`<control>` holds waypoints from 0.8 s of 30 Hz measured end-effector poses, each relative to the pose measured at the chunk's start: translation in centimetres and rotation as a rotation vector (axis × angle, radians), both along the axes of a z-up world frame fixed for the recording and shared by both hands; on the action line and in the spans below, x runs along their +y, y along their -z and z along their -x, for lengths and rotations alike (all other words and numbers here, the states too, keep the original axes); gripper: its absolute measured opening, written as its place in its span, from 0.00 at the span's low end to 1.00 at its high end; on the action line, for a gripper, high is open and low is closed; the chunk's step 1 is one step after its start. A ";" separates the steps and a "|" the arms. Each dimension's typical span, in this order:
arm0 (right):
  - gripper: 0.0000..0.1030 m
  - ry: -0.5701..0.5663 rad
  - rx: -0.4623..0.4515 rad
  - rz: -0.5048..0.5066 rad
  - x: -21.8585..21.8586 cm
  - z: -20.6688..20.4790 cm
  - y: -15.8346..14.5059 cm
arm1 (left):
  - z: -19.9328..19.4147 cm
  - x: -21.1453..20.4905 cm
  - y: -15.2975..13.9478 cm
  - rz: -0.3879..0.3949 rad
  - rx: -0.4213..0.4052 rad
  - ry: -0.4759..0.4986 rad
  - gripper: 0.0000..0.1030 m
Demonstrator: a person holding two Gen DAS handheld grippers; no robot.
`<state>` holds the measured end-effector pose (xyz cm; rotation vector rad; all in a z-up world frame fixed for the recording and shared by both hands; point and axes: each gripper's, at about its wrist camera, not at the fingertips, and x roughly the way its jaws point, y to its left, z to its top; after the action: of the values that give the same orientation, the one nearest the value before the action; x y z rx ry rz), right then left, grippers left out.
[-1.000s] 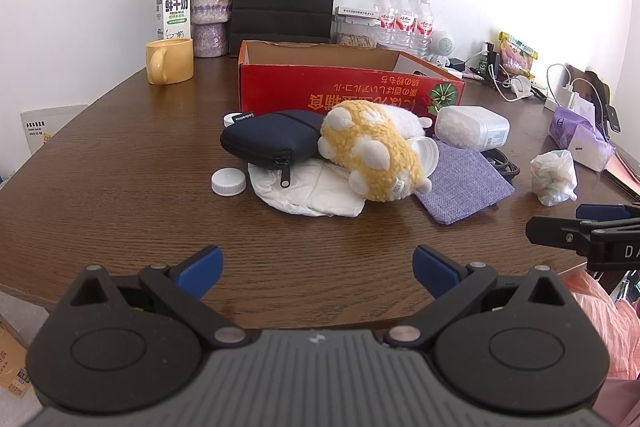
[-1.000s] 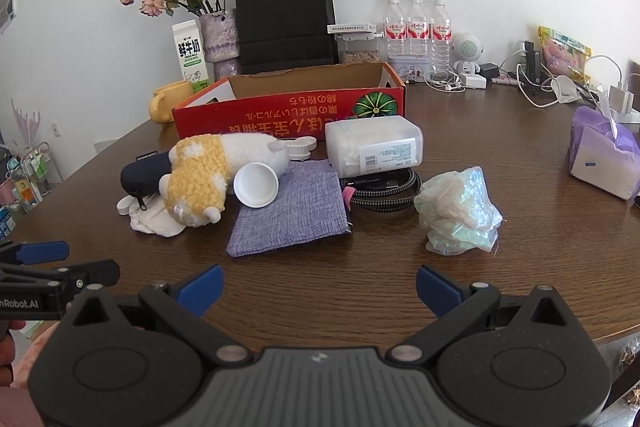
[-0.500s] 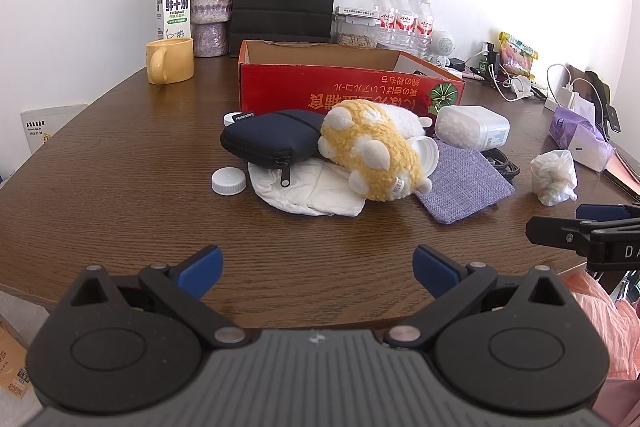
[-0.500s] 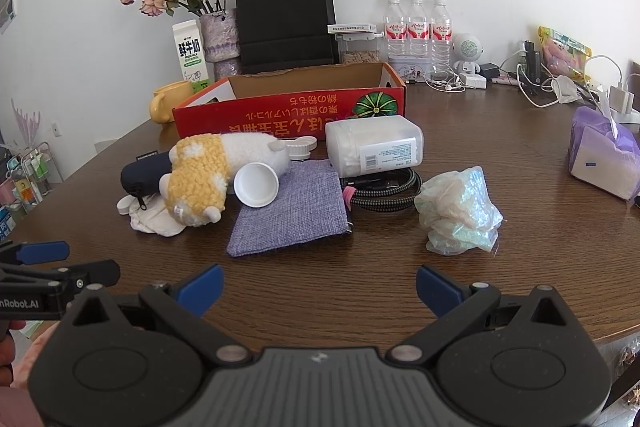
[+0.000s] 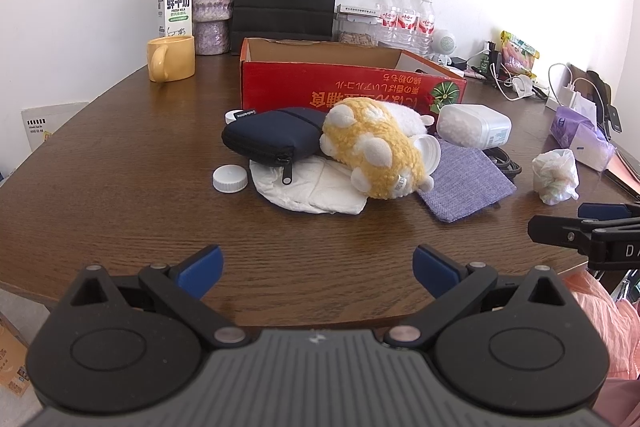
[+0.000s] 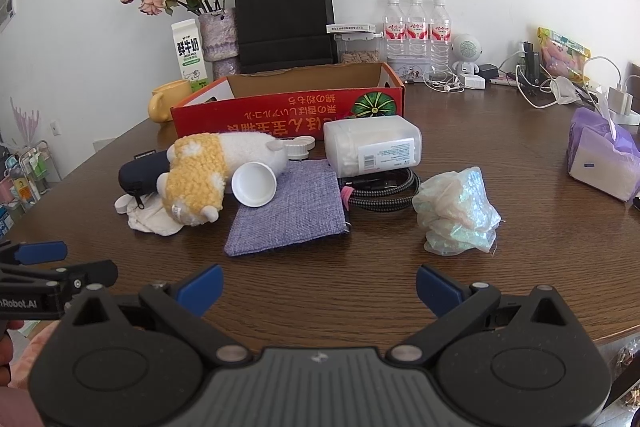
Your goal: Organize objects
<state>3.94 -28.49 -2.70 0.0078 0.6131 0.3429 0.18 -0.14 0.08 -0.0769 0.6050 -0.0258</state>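
Both claws spread, holding nothing.
Left claw (image 5: 316,263) and right claw (image 6: 319,285) hover over the surface (image 5: 120,155), facing the plush toy (image 5: 372,147) and red box (image 6: 288,107).

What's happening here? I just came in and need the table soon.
A person holds a gripper in each hand, tidying the table. Both the left gripper and the right gripper are open, empty, near the table's front edge. Nothing is picked up yet: the plush toy, dark pouch, purple cloth and plastic jar lie in front of the red box.
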 end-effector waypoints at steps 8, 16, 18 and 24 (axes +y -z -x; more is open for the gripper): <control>1.00 0.015 -0.022 0.015 -0.4 -0.1 0.1 | 0.0 0.4 0.2 0.005 -0.008 -0.013 1.00; 1.00 0.061 -0.044 0.030 -1.1 -0.7 0.3 | -0.3 1.3 0.2 0.012 -0.018 -0.049 1.00; 1.00 0.075 -0.051 0.034 -1.4 -1.0 0.2 | -0.5 1.7 0.2 0.015 -0.019 -0.063 1.00; 1.00 0.112 -0.078 0.057 -2.5 -1.9 0.1 | -1.2 2.7 0.4 0.010 -0.019 -0.103 1.00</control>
<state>5.84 -31.00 -2.77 -0.0261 0.5422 0.2166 1.36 2.59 -0.31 -0.1175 0.5812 0.0702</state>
